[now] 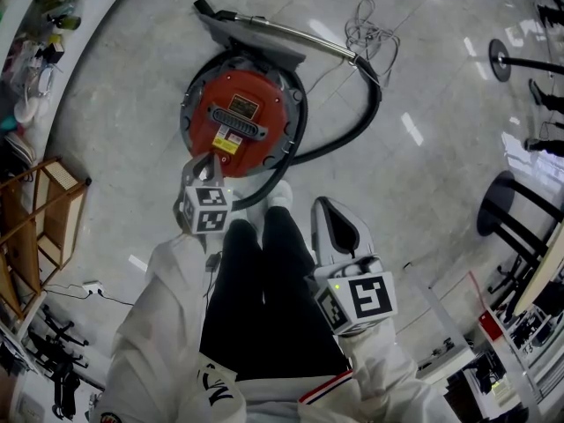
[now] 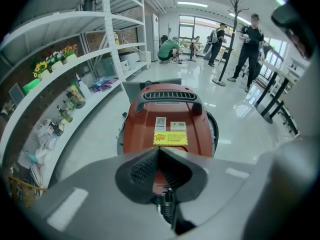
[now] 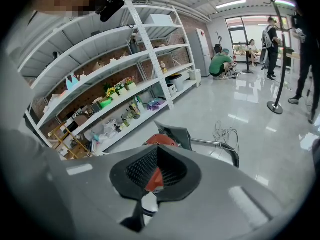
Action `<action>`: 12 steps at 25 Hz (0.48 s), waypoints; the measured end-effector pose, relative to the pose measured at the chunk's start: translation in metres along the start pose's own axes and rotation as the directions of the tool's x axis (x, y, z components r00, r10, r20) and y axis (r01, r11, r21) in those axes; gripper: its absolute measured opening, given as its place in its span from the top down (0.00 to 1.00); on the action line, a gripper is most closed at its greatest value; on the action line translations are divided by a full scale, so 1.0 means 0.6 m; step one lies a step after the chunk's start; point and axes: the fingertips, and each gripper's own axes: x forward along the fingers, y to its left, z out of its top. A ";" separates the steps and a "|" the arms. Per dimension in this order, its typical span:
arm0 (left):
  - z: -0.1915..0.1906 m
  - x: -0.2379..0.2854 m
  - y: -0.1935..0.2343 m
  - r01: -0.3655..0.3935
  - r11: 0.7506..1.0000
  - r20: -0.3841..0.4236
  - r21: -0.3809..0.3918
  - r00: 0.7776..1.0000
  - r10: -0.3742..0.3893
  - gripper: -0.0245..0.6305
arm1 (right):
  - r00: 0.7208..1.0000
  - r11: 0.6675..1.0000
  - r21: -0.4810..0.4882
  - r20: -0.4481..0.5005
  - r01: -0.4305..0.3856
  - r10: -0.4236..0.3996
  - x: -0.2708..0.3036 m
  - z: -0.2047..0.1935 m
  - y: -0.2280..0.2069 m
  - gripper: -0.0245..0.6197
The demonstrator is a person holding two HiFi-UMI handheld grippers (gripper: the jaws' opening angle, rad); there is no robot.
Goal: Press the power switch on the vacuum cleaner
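The red canister vacuum cleaner [image 1: 238, 122] lies on the pale floor, with a black hose [image 1: 361, 122] curving right to a metal wand and a grey floor nozzle [image 1: 247, 26]. My left gripper [image 1: 204, 162] is shut, its tip over the canister's near rim; whether it touches is hidden. In the left gripper view the red body [image 2: 167, 119] with a yellow label fills the middle just beyond the shut left gripper [image 2: 159, 150]. My right gripper [image 1: 329, 204] is shut on nothing, held beside the person's leg, apart from the vacuum. The right gripper [image 3: 157, 147] view shows the vacuum [image 3: 161, 139] past the tips.
White curved shelving [image 2: 75, 59] with small items runs along the left. A wooden rack [image 1: 44, 227] stands near left. A coiled cord [image 1: 370, 29] lies by the wand. A coat stand base [image 1: 502, 58] and black stool legs [image 1: 507, 205] are at right. Several people [image 2: 250, 39] stand far off.
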 end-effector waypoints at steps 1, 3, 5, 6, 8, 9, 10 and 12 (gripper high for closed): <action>0.000 0.000 0.000 -0.001 1.000 0.000 0.003 1.000 0.001 0.96 | 1.000 1.000 0.000 0.000 -0.001 0.001 0.001 0.000 0.000 0.96; 0.001 0.000 0.000 -0.005 1.000 -0.001 0.008 1.000 0.005 0.96 | 1.000 1.000 0.001 -0.002 -0.001 0.001 0.002 -0.001 -0.002 0.96; 0.000 -0.001 0.001 -0.010 1.000 0.001 0.010 1.000 0.010 0.96 | 1.000 1.000 0.002 -0.002 -0.001 0.001 0.002 -0.002 -0.003 0.96; -0.001 -0.001 0.001 -0.013 1.000 0.001 0.010 1.000 0.013 0.96 | 1.000 1.000 0.002 -0.002 -0.001 0.001 0.001 -0.002 -0.003 0.96; -0.004 0.003 0.002 -0.012 1.000 -0.007 -0.002 1.000 0.012 0.96 | 1.000 1.000 0.003 -0.002 0.000 0.000 0.001 -0.001 -0.004 0.96; -0.005 0.004 0.003 -0.009 1.000 -0.013 -0.013 1.000 0.009 0.96 | 1.000 1.000 0.003 -0.003 0.000 0.000 0.001 -0.001 -0.005 0.96; -0.002 0.004 0.005 -0.007 1.000 -0.015 -0.023 1.000 0.007 0.96 | 1.000 1.000 0.004 -0.003 0.001 -0.001 0.002 -0.001 -0.006 0.96; 0.004 0.001 0.006 -0.010 1.000 -0.007 -0.023 1.000 0.009 0.96 | 1.000 1.000 0.005 -0.003 0.002 -0.002 0.002 -0.003 -0.010 0.96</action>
